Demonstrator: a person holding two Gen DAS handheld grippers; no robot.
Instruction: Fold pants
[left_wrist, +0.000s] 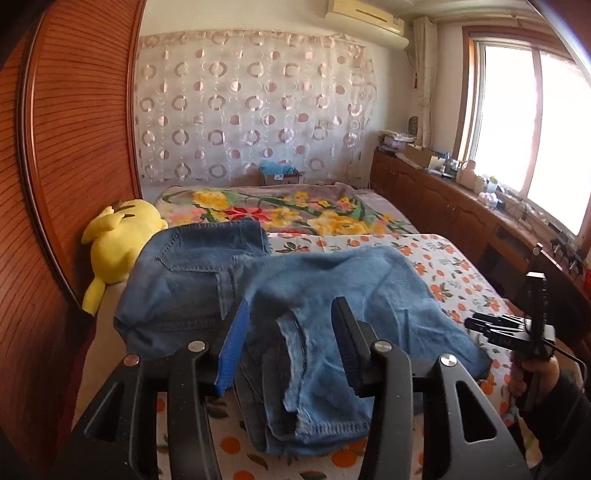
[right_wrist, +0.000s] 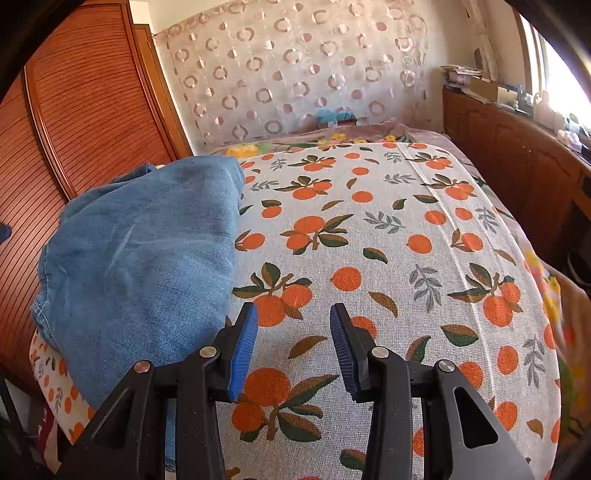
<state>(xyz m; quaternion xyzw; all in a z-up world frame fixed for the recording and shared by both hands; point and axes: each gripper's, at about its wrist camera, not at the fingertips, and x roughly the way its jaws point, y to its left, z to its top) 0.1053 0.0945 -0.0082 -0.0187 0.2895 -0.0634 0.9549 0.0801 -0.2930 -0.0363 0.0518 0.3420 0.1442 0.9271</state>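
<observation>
**Jeans partly folded on the bed, both grippers empty**

We are working over the bed (right_wrist: 406, 229), where the pants (left_wrist: 332, 295), a pair of blue jeans, are lying on the orange-print sheet toward the side with the wooden wardrobe (left_wrist: 74, 147). We are judging the fold as underway but not finished: the legs are already lying doubled back over the seat, with a hemmed leg end resting on top nearest us, yet the bundle is looking loose and uneven, with a back pocket still showing at the far left. A further fold and some smoothing are probably remaining.

We are holding the left gripper (left_wrist: 291, 339) just above the hem, its fingers spread with denim lying beneath and between them but not pinched. We are holding the right gripper (right_wrist: 293, 347) beside the jeans over bare sheet, its fingers also spread and gripping nothing.

A yellow plush toy (left_wrist: 118, 236) is sitting behind the jeans. We are finding no brand, label or readable writing anywhere in either view.
</observation>
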